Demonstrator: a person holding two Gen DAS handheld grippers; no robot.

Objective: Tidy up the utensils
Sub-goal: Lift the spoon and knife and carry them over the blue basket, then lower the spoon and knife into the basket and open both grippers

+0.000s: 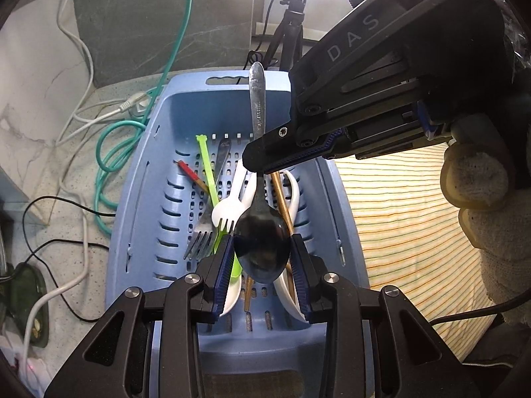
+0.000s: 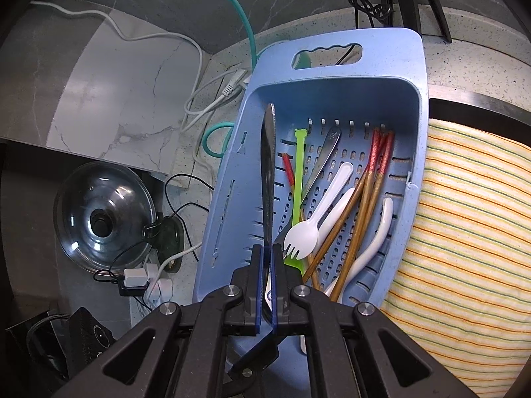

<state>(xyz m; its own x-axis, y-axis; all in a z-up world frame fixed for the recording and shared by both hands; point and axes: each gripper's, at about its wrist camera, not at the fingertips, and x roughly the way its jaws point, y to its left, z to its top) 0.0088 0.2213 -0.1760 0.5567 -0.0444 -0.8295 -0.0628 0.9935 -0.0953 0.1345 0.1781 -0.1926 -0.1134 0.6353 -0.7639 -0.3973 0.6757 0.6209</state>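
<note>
A speckled stone counter (image 2: 471,46) strewn with cables carries the blue slotted plastic basket (image 1: 146,199). Above it both tongs hold one steel spoon (image 1: 262,232): left tongs (image 1: 262,252) clamped across its bowl, right tongs (image 2: 265,262) pinching the handle, long axis running along the basket, pointing away

The right gripper (image 2: 266,265) is clamping a dark metal spoon (image 2: 267,169) edge-on above a slotted light-blue plastic basket (image 2: 418,139), which is holding red-tipped wooden chopsticks (image 2: 361,199), a white plastic spork (image 2: 307,229) and a lime-green plastic stick (image 2: 297,182).
</note>
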